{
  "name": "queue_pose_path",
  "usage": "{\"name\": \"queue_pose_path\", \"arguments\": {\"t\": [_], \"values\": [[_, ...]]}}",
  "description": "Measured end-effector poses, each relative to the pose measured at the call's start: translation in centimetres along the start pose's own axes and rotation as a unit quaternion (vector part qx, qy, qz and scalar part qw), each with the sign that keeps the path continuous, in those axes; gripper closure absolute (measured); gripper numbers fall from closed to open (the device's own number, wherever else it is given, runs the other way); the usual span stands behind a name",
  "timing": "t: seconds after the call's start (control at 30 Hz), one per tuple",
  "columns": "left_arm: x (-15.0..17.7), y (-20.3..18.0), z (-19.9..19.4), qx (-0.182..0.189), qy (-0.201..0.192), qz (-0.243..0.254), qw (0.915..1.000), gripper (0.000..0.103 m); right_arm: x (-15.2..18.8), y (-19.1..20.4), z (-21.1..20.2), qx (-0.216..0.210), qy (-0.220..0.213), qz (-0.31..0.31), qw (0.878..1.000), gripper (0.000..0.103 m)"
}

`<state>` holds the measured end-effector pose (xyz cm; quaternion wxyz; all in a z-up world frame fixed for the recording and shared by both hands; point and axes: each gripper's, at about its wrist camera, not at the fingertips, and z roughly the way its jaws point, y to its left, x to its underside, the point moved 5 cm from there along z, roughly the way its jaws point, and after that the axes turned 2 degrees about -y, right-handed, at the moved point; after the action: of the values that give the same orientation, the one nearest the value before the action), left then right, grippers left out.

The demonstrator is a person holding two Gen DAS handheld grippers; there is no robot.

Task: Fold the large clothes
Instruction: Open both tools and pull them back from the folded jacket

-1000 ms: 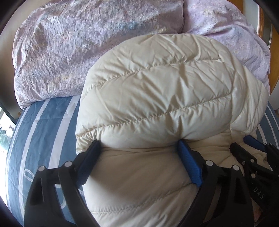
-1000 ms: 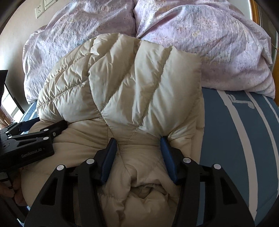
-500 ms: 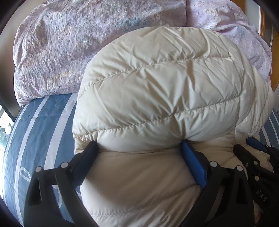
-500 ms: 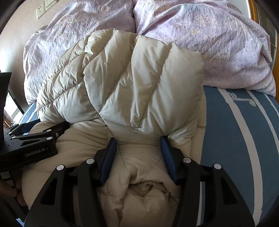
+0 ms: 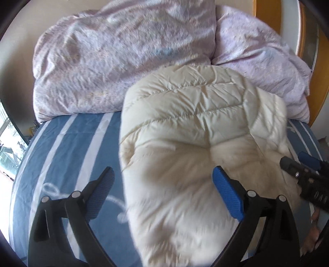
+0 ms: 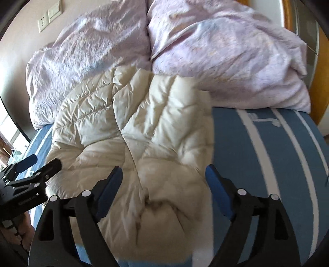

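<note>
A cream quilted down jacket [image 5: 197, 147] lies folded in a thick bundle on the blue striped bed sheet [image 5: 67, 156]; it also shows in the right wrist view [image 6: 131, 139]. My left gripper [image 5: 164, 191] is open and raised above the jacket's left edge, holding nothing. My right gripper [image 6: 164, 189] is open above the jacket's near right part, also empty. Each gripper shows at the edge of the other's view, the right gripper [image 5: 304, 170] and the left gripper [image 6: 30, 170].
Two lilac crumpled pillows [image 6: 222, 53] lie against the wall behind the jacket. A wooden bed frame [image 5: 265, 18] stands at the far right. A wall socket [image 6: 49, 16] is at upper left. A window [image 5: 10, 147] is on the left.
Both grippers opened, let go of the jacket and pulled back and up. The raised fold dropped and the jacket now lies flatter on the bed.
</note>
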<state>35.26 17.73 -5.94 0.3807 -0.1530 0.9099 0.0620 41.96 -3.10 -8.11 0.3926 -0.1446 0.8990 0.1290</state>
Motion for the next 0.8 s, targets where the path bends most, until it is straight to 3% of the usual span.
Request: {"name": "queue_pose_path", "arguments": {"t": [0.43,0.8], "values": [[7.4,1.7,-9.0,0.019,0.024,-0.079,0.9964,0.007,6.9,-0.7,-7.2,-0.027,0.045,0.019,0.998,0.018],[10.9,0.6,-13.4,0.03,0.025,-0.076,0.9963,0.007,10.3,1.1,-10.4,-0.036,0.063,-0.005,0.997,0.018]]}}
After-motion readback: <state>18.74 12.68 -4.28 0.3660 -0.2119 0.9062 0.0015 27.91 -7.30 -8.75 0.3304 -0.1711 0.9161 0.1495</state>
